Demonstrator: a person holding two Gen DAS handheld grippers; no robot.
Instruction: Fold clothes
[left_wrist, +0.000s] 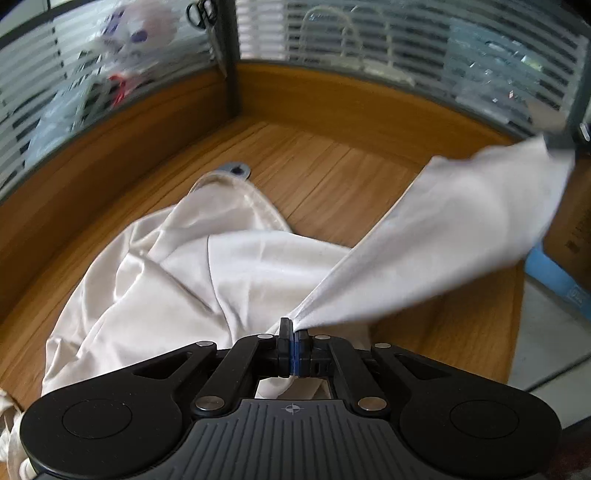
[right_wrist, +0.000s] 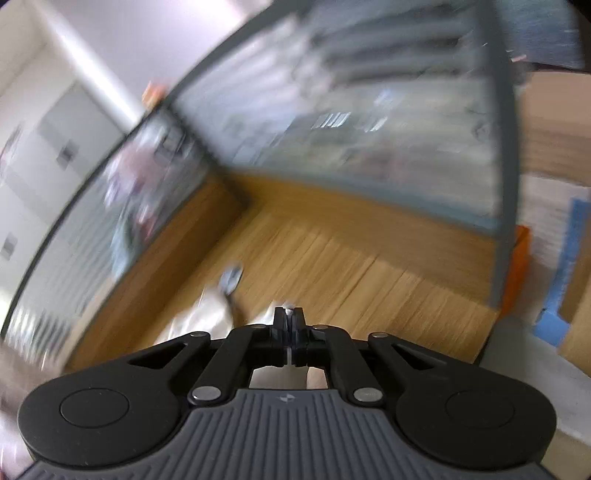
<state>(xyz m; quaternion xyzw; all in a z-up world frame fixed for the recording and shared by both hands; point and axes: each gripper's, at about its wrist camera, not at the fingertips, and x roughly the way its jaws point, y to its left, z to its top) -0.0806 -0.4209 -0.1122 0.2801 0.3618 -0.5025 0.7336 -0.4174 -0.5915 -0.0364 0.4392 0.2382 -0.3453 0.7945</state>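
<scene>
A cream-white garment (left_wrist: 207, 273) lies rumpled on the wooden desk (left_wrist: 332, 173). My left gripper (left_wrist: 293, 326) is shut on a bunched edge of it near the desk's front. From there a taut band of the cloth (left_wrist: 461, 229) rises to the upper right, where my right gripper (left_wrist: 557, 142) holds its far end, blurred. In the right wrist view, my right gripper (right_wrist: 289, 314) is shut with a sliver of white cloth at its tips. The garment (right_wrist: 207, 314) shows blurred below it on the left.
Glass partitions with striped frosting (left_wrist: 406, 48) and wooden lower panels (left_wrist: 92, 155) wall in the desk's far corner. A grey cable grommet (left_wrist: 235, 170) sits by the garment's hem. A blue box (left_wrist: 554, 273) and cardboard boxes (right_wrist: 554, 122) stand off the desk's right edge.
</scene>
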